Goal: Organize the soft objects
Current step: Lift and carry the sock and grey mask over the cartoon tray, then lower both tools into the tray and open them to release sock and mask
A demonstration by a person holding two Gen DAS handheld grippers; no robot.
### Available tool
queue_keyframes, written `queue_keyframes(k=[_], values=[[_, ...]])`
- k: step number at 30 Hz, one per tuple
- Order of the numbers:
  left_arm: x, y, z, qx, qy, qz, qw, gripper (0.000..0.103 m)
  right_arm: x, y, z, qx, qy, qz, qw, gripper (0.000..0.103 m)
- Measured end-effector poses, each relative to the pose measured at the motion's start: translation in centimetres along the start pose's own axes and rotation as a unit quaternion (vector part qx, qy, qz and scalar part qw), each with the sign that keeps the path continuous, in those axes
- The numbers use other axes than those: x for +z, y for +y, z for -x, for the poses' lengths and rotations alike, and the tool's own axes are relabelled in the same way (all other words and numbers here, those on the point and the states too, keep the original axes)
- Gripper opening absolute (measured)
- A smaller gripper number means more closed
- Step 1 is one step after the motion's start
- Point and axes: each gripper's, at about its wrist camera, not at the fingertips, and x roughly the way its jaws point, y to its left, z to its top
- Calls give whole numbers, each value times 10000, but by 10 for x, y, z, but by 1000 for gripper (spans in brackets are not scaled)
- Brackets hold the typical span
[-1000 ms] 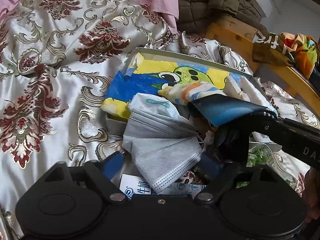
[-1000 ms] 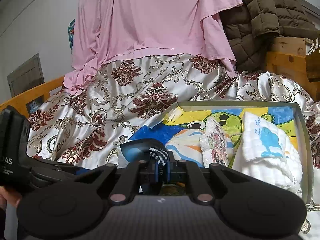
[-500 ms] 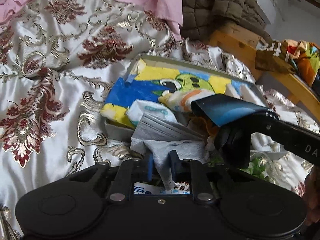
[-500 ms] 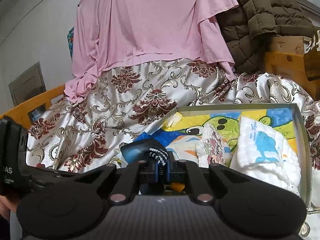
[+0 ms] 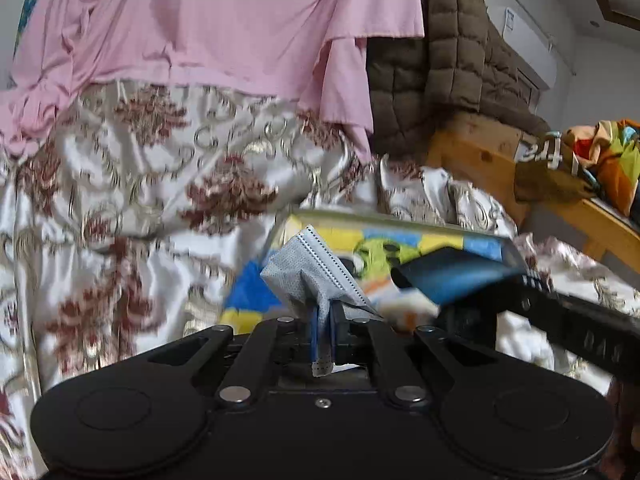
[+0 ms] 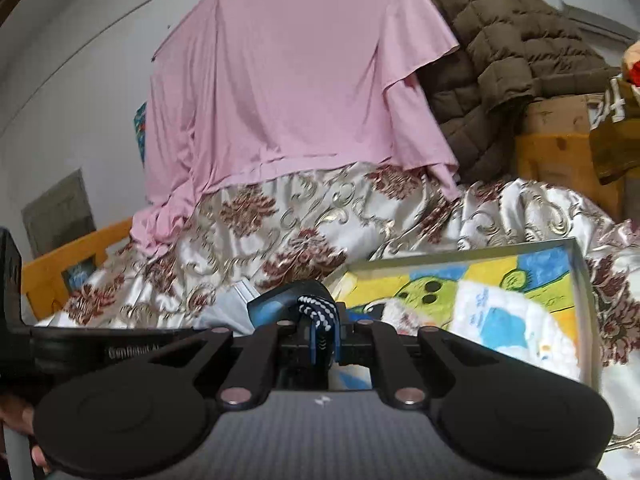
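My left gripper (image 5: 326,312) is shut on a grey face mask (image 5: 304,276), held up in front of the open box (image 5: 360,216) with the cartoon lining. The mask's free end sticks up to the left of the fingers. My right gripper (image 6: 322,332) is shut on the black-and-white braided cord (image 6: 316,312) of a blue pouch (image 6: 276,304). That pouch (image 5: 452,276) hangs just right of the mask in the left wrist view. The mask (image 6: 232,308) shows beside the pouch in the right wrist view. A white cloth with blue print (image 6: 512,328) lies in the box (image 6: 576,280).
The box rests on a satin bedspread with red flowers (image 5: 120,200). A pink garment (image 5: 200,20) and a brown quilted jacket (image 5: 440,60) hang behind it. A wooden frame (image 5: 472,160) and colourful clothes (image 5: 608,152) stand at the right.
My left gripper went from open to shut on the grey mask and lifted it up off the pile at the box. The right gripper stayed shut on the pouch's cord.
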Motion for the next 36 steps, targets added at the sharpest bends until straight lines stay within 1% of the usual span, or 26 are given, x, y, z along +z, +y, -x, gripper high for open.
queue_keyframes(k=[3,6,9,11,14,15,21,25,27,29,30,31,32,34,35,36], values=[[14,-8,-5,33,-149,-107,9998,5,3,-11,3,-151,-205,-162,9995,9],[24,-17,-17,69,-226,-217,9995,5,5,-23,4,-424,-383,-368,9977,9],[31,-23,-33,41,-243,-144,9996,6,4,-32,3,-701,-464,-440,9955,9],[34,-27,-43,-17,-217,-66,9997,6,3,-38,1,-830,-415,-489,9945,9],[35,-37,-60,-93,-108,-93,9999,6,-1,-44,-5,-953,-272,-527,9937,10],[34,-40,-65,-118,-61,-114,9998,6,-3,-46,-6,-957,-219,-552,9936,13],[25,-52,-82,-204,123,-208,9995,8,-10,-48,-15,-900,67,-673,9936,13],[24,-49,-90,-249,205,89,9994,10,-13,-49,-19,-904,244,-721,9930,14],[24,-50,-96,-189,226,142,9995,10,-14,-50,-21,-962,308,-751,9921,15],[24,-52,-101,-120,257,143,9995,10,-14,-50,-20,-1026,291,-741,9915,21],[24,-53,-103,-66,266,144,9995,12,-14,-50,-19,-1066,266,-711,9914,30],[24,-54,-105,-2,280,162,9995,13,-13,-49,-18,-1112,233,-663,9913,41],[25,-53,-105,52,288,186,9994,15,-13,-48,-17,-1188,196,-610,9909,46],[26,-53,-105,103,283,218,9993,16,-12,-49,-17,-1228,159,-576,9906,47],[26,-53,-105,101,277,212,9993,18,-11,-49,-17,-1243,162,-587,9904,48],[26,-54,-104,110,269,199,9994,24,-11,-49,-16,-1264,156,-585,9901,51]])
